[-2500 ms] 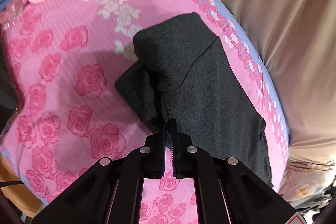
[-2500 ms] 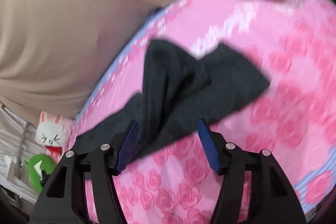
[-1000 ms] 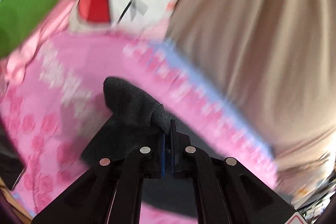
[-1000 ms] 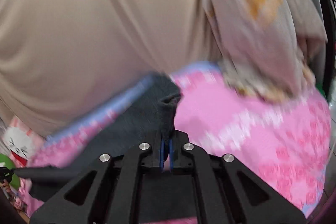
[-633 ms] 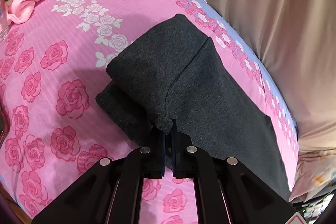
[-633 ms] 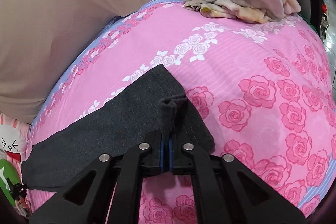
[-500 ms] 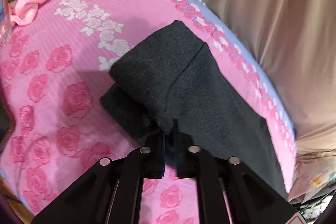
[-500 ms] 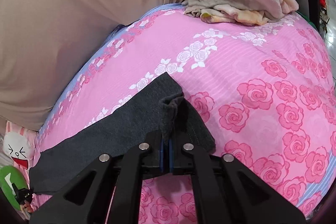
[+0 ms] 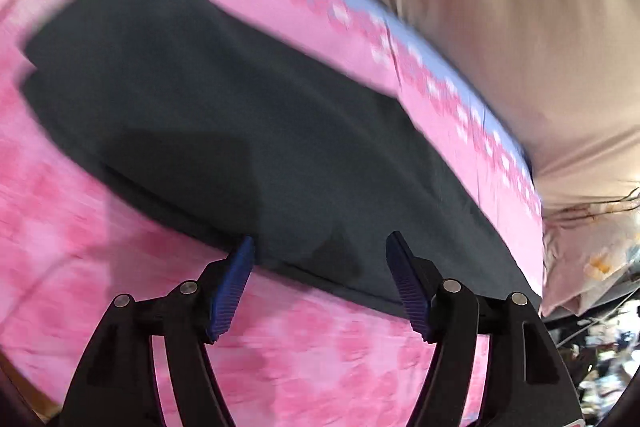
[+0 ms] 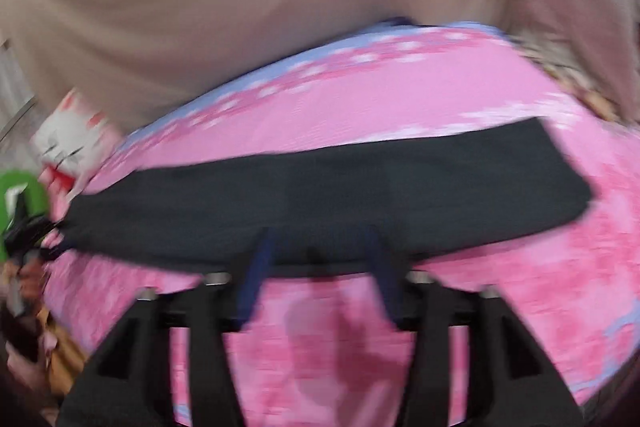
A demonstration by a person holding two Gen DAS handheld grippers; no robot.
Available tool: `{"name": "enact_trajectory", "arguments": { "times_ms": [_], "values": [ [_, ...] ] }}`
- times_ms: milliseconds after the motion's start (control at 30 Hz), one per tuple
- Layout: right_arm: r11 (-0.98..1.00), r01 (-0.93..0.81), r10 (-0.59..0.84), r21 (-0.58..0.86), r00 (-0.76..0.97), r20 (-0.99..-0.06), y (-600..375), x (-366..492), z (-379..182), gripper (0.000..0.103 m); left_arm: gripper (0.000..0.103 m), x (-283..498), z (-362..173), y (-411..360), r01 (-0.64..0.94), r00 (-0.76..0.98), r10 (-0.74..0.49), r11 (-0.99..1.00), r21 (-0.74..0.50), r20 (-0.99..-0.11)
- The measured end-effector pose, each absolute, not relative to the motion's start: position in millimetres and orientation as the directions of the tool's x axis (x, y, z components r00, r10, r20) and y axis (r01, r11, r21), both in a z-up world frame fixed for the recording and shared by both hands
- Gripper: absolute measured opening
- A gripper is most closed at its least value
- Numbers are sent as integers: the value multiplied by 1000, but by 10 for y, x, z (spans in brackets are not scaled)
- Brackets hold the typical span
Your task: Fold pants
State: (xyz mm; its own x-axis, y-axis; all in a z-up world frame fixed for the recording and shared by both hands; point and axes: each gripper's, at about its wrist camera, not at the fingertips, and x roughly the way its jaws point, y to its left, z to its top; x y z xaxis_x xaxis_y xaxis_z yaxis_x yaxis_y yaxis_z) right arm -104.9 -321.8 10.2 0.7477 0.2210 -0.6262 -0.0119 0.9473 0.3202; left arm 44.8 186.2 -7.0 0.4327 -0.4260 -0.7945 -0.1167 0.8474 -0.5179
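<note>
Dark grey pants [image 9: 224, 115] lie flat as a long folded band on the pink rose bedsheet [image 9: 80, 211]. They also show in the right wrist view [image 10: 328, 199], stretching left to right. My left gripper [image 9: 320, 247] is open and empty, its blue pads [image 9: 236, 279] just at the pants' near edge. My right gripper [image 10: 320, 251] is open and empty, also at the near edge of the pants. Both views are motion-blurred.
A beige fabric wall [image 9: 480, 7] runs along the far side of the bed. A white cartoon pillow [image 10: 76, 139] and a green object [image 10: 20, 195] lie at the left end. A pale blanket [image 9: 588, 255] is heaped at the right end.
Both grippers have opened and let go of the pants. The pants now lie flat in a long band, and both grippers have pulled back to the near edge.
</note>
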Motion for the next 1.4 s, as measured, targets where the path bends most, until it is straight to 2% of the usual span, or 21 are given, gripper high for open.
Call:
{"name": "enact_trajectory", "arguments": {
  "times_ms": [100,167,200,233,333,400,433,500,533,567,700,933,1033,1067,1100,1200,1267,1300,1333,1367,1400],
  "values": [
    [961,-151,267,230,714,-647,-2522,-875,40,57,65,449,-66,1690,-109,484,-333,894,-434,-809],
    [959,-215,284,186,693,-662,-2181,-740,7,54,48,425,-61,1615,-107,487,-279,921,-374,-828],
    [957,-232,287,172,687,-667,-2070,-679,-4,52,22,453,-77,1611,-114,485,-250,932,-344,-838],
    [955,-253,289,155,681,-672,-1944,-597,-19,51,17,482,-82,1640,-115,479,-235,938,-326,-846],
    [955,-285,261,80,680,-685,-1705,-443,-50,51,12,442,-92,1733,-90,468,-290,924,-371,-835],
    [949,-308,271,75,666,-695,-1624,-351,-86,51,11,404,-88,1778,-79,462,-301,923,-377,-834],
    [945,-319,277,77,652,-706,-1604,-288,-133,47,11,382,-83,1793,-75,460,-306,922,-380,-834],
    [947,-315,254,59,624,-739,-1569,-179,-212,17,10,380,-88,1781,-71,459,-317,918,-390,-830],
    [952,-302,235,48,622,-747,-1561,-129,-242,11,10,345,-77,1804,-68,457,-325,915,-397,-828],
    [949,-308,253,69,611,-750,-1580,-135,-220,0,10,328,-69,1824,-66,455,-332,913,-404,-826],
    [934,-333,313,128,596,-739,-1664,-318,-104,0,8,275,-68,1836,-55,444,-330,918,-393,-833],
    [944,-303,297,132,603,-740,-1747,-395,-241,6,9,244,-91,1758,-46,446,-276,943,-330,-852],
    [951,-273,290,144,629,-721,-1829,-371,-201,7,14,235,-64,1729,-41,451,-249,954,-298,-857],
    [955,-264,276,133,636,-721,-1843,-355,-209,16,14,240,-48,1694,-40,462,-229,960,-278,-857],
    [960,-253,258,120,637,-726,-1864,-319,-248,18,14,208,-14,1663,-35,474,-211,966,-258,-855],
    [954,-245,292,174,611,-736,-1942,-278,-266,1,14,52,160,1499,-2,553,-141,985,-171,-821],
    [943,-262,325,204,610,-723,-2002,-369,-179,1,21,-61,287,1357,13,611,-89,995,-103,-786],
    [938,-264,344,226,606,-717,-2062,-427,-143,2,29,-106,335,1303,17,634,-75,996,-83,-770],
    [936,-245,352,253,620,-702,-2206,-523,-92,4,36,-142,373,1250,23,651,-69,997,-71,-756],
    [940,-210,340,268,643,-687,-2360,-610,-59,11,39,-182,410,1175,36,668,-70,997,-62,-741],
    [947,-152,310,284,669,-676,-2581,-710,-37,27,43,-211,429,1122,46,678,-74,997,-59,-731]
  ]
}}
